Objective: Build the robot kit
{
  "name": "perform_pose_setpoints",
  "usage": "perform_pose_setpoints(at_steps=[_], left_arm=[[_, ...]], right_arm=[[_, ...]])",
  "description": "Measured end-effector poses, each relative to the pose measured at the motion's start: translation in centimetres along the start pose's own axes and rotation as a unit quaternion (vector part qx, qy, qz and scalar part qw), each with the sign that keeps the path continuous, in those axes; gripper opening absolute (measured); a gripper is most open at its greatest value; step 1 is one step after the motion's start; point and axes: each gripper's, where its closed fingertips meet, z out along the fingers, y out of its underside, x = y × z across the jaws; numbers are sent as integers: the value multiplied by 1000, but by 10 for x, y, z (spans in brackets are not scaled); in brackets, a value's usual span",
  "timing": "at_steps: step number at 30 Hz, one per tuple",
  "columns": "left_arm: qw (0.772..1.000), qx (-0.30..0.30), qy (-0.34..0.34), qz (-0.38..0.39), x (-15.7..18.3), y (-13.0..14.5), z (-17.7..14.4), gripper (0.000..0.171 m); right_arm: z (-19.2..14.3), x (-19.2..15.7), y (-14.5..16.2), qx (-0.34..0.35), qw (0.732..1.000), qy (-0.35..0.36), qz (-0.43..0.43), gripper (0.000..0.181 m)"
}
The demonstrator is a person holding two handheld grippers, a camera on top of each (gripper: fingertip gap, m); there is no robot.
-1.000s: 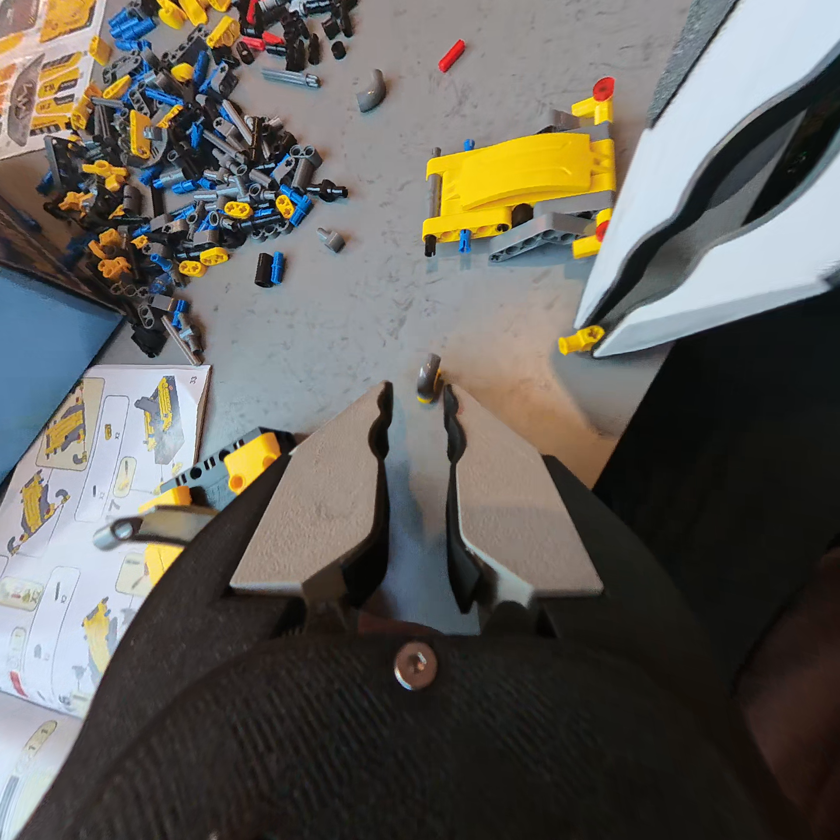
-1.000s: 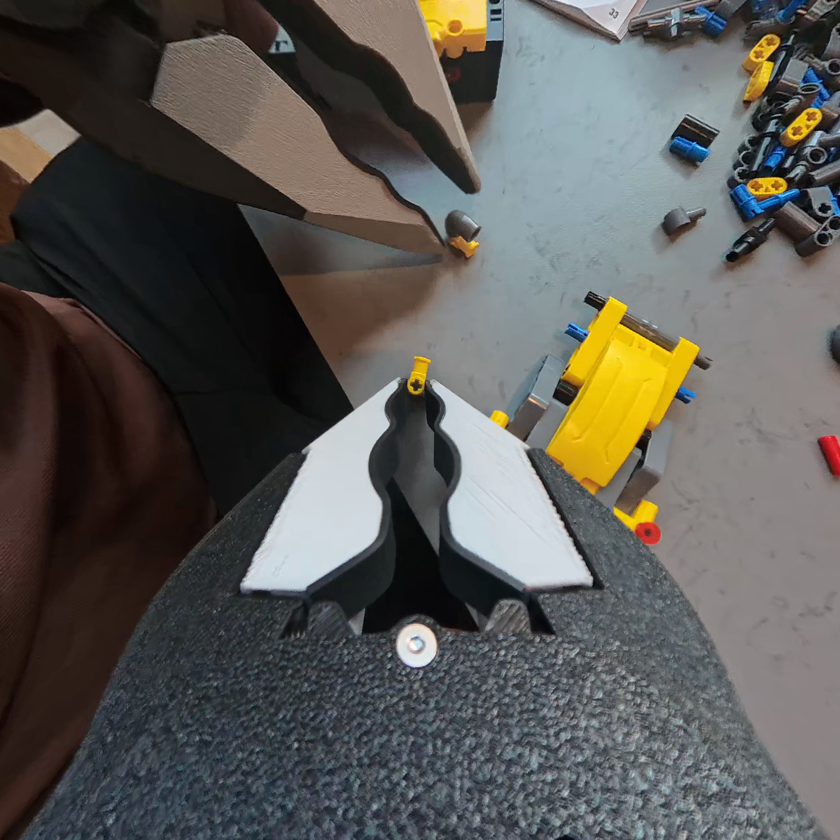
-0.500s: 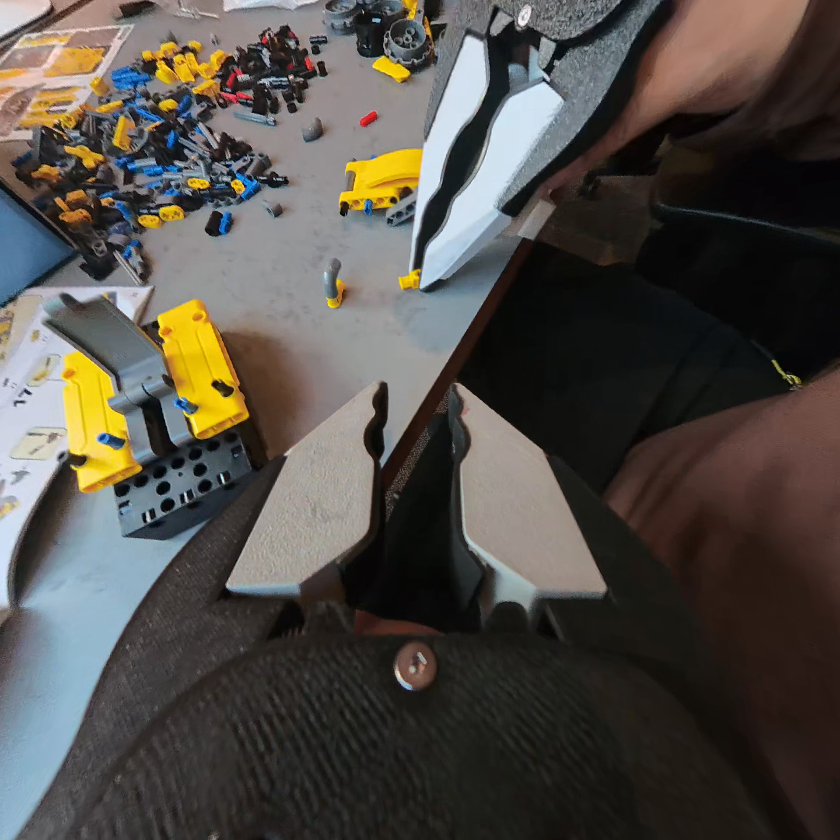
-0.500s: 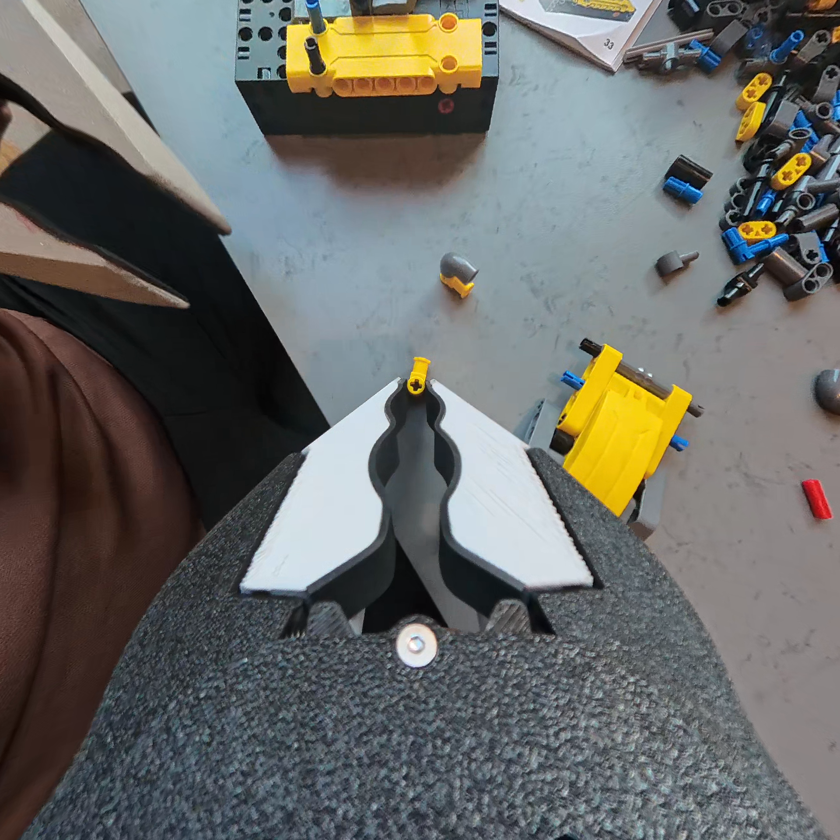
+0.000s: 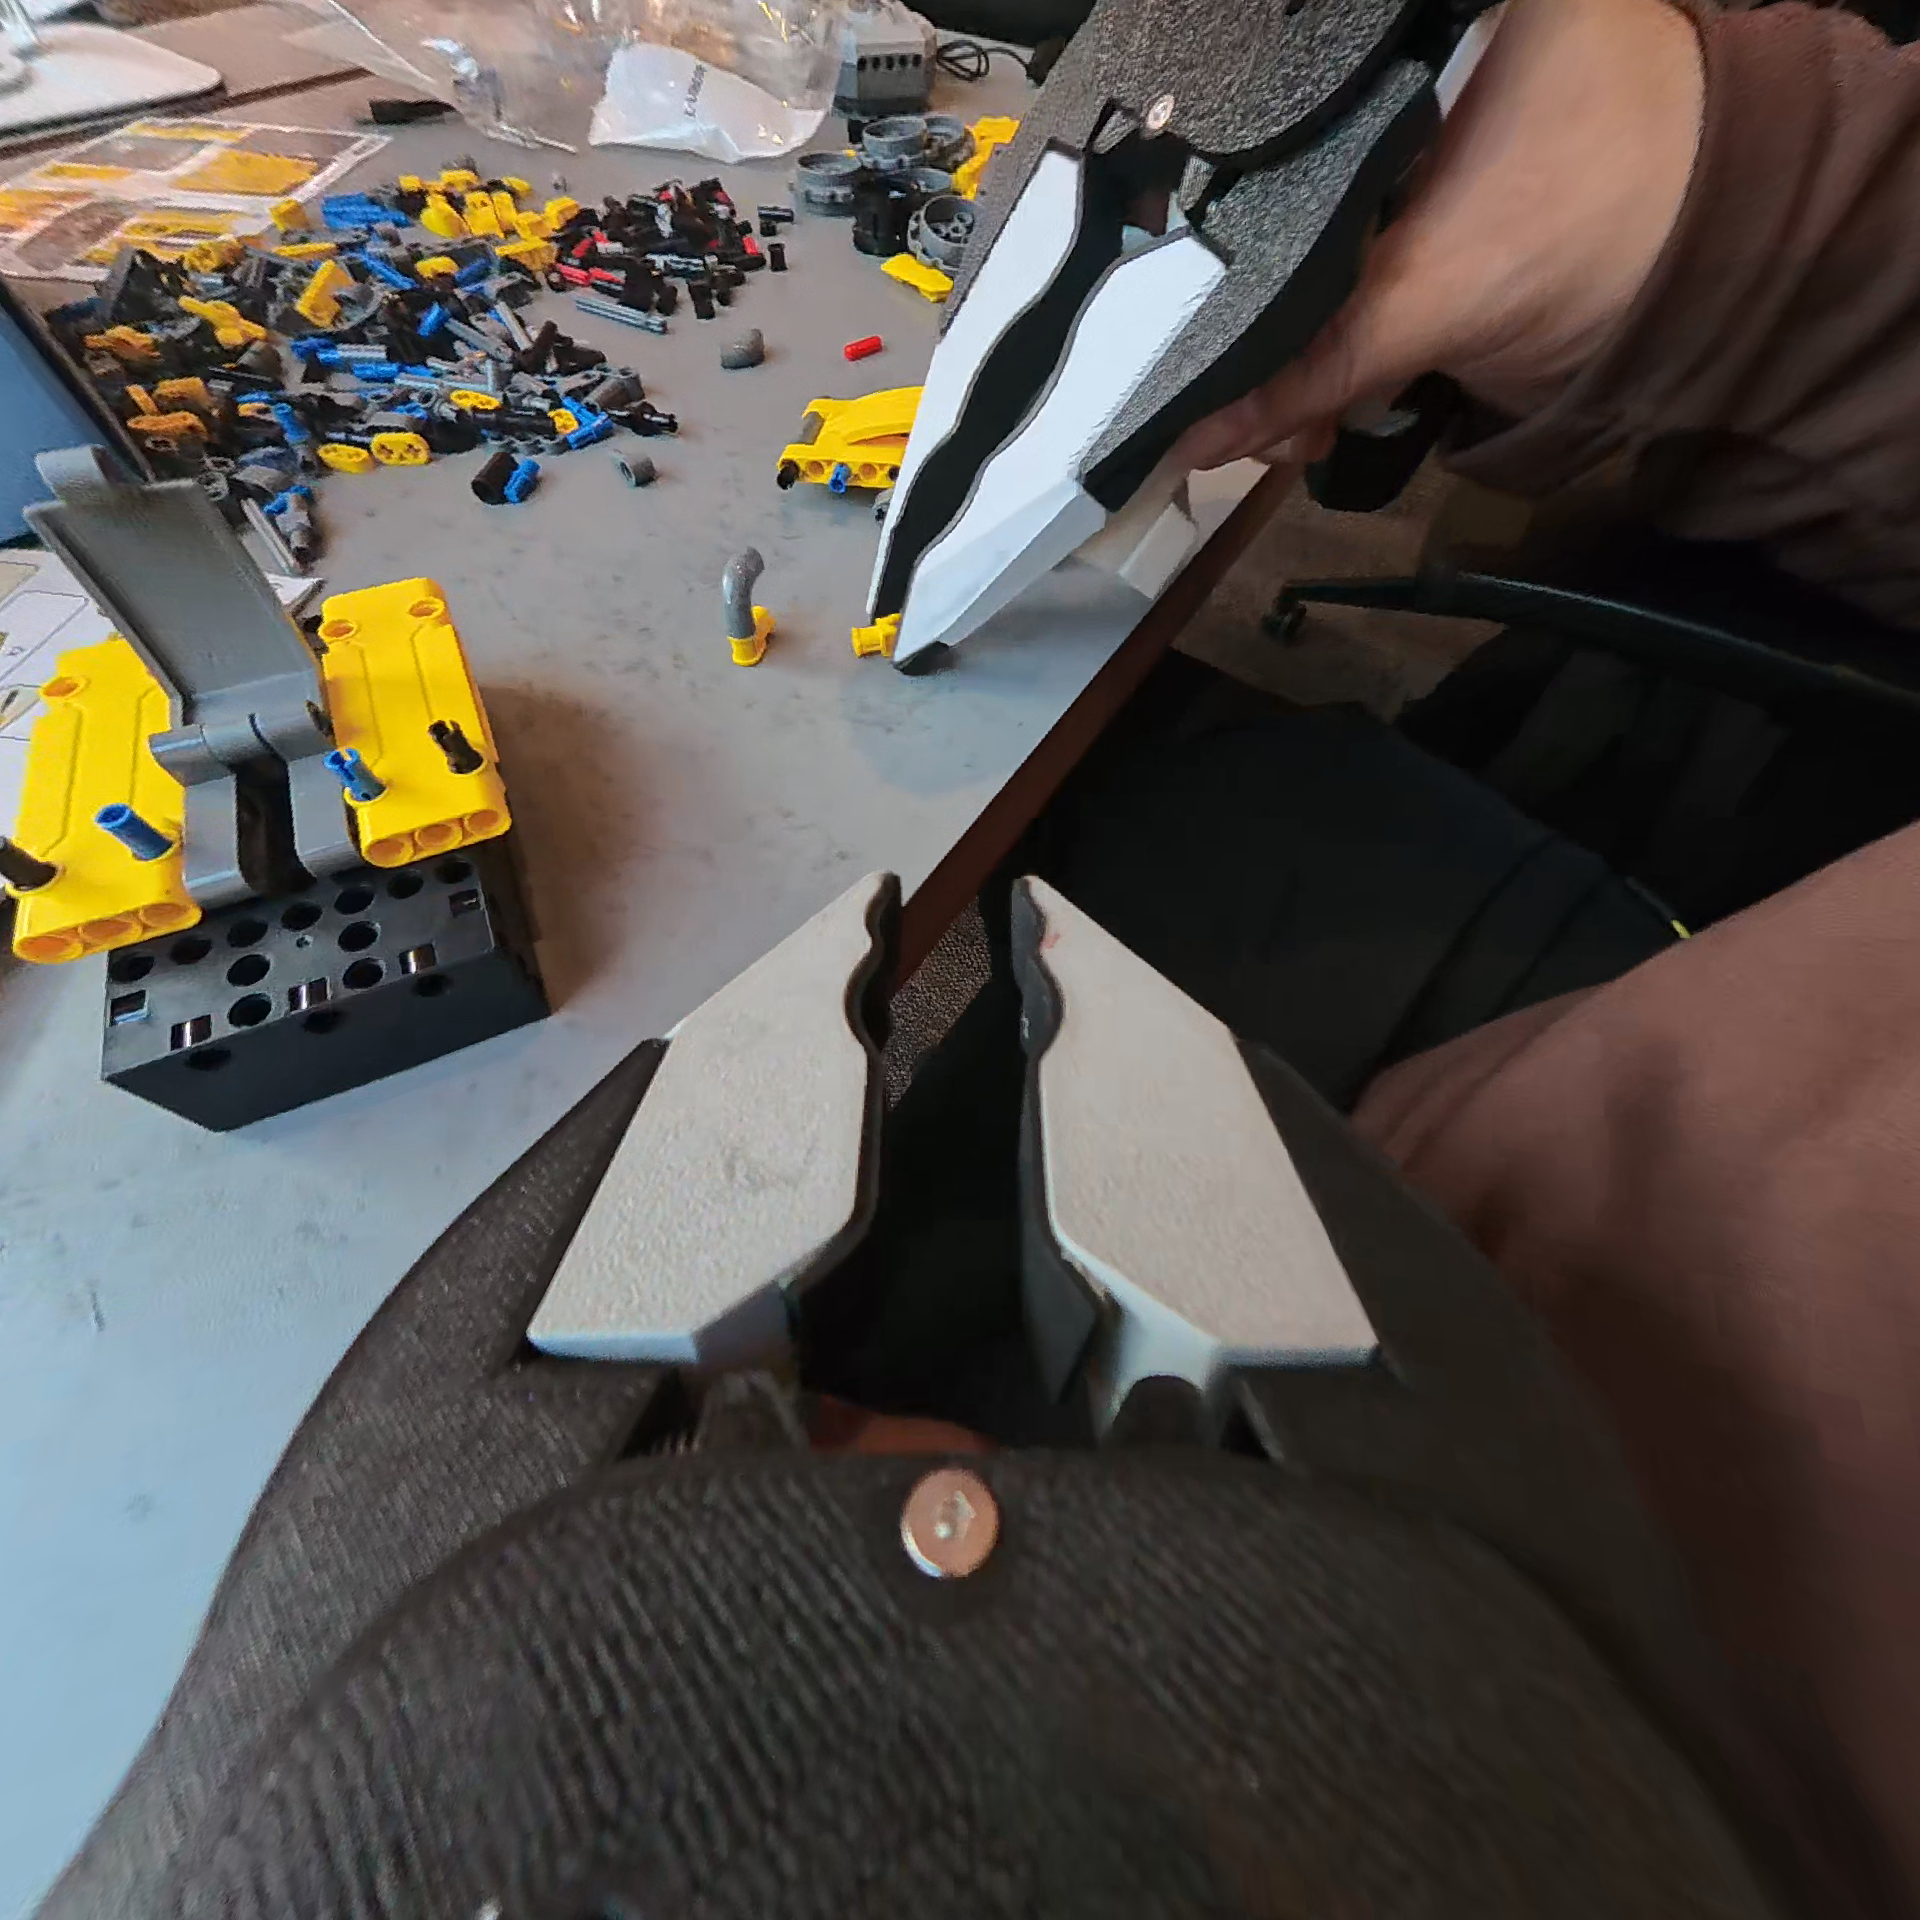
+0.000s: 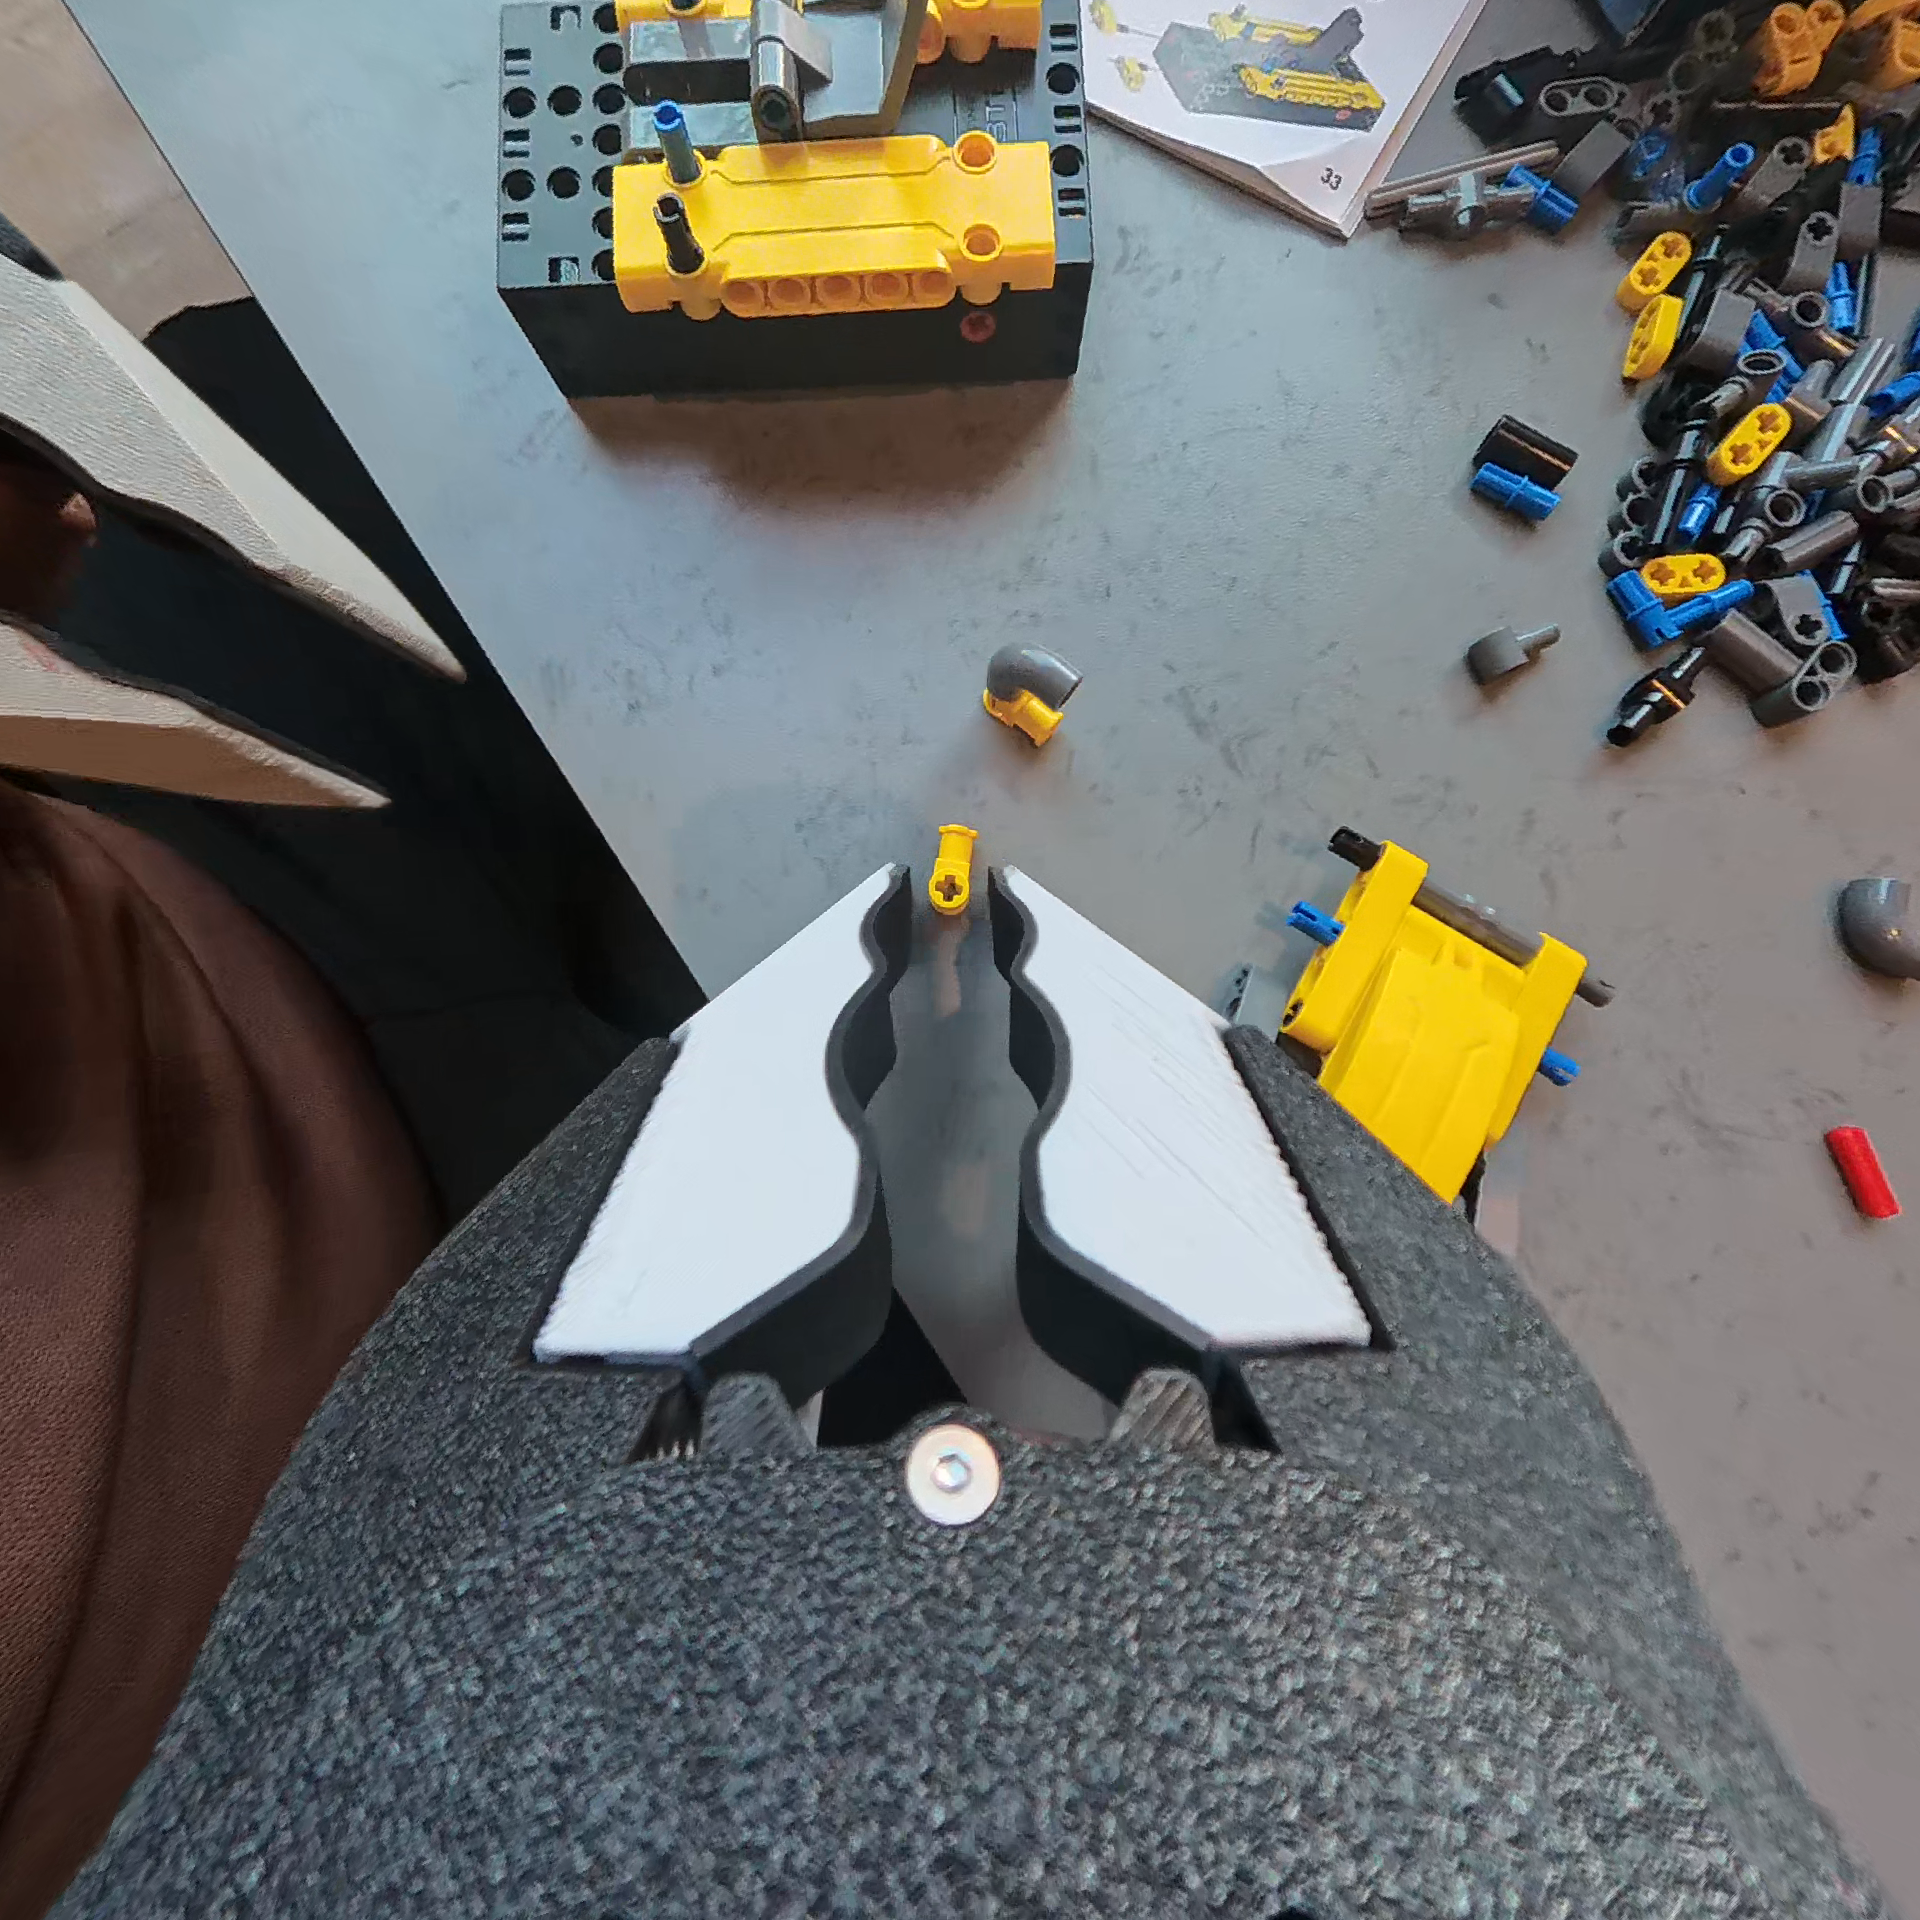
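yellow pin loose betw parted right gripper tips; left gripper apart, empty.

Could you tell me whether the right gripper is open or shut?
Open: the right gripper shows gaps between its fingers and the small yellow pin.

Bare counter lies open between the black and yellow block assembly at the far side and the small grey and yellow elbow piece in the middle. To the right the way narrows: the yellow panel assembly sits just beside the right tool, and the heap of loose parts crowds the far right. The yellow pin sits between that tool's parted tips.
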Motion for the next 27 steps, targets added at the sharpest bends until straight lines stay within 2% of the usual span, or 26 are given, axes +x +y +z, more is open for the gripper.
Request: perform_pose_setpoints(at_steps=[2,8,15,17,20,24,27], left_arm=[[1000,1,-7,-4,-5,1,1,18],[1000,10,-10,-20,-11,0,0,18],[1000,5,-14,-15,-11,2,2,18],[1000,4,-14,-15,-10,2,3,18],[1000,4,-14,-15,-10,2,4,18],[1000,0,-14,-13,-10,3,6,18],[1000,1,-17,-11,-10,3,6,18]], right_arm=[[-1,-1,0,-1,1000,-3,4,23],[-8,-2,1,8,1000,-2,3,24],[-42,8,-20,78,995,-41,45,26],[-57,25,-25,96,994,-25,51,26],[-80,78,-20,99,993,49,51,23],[-92,136,4,63,991,88,79,25],[-85,159,24,15,993,89,79,23]])
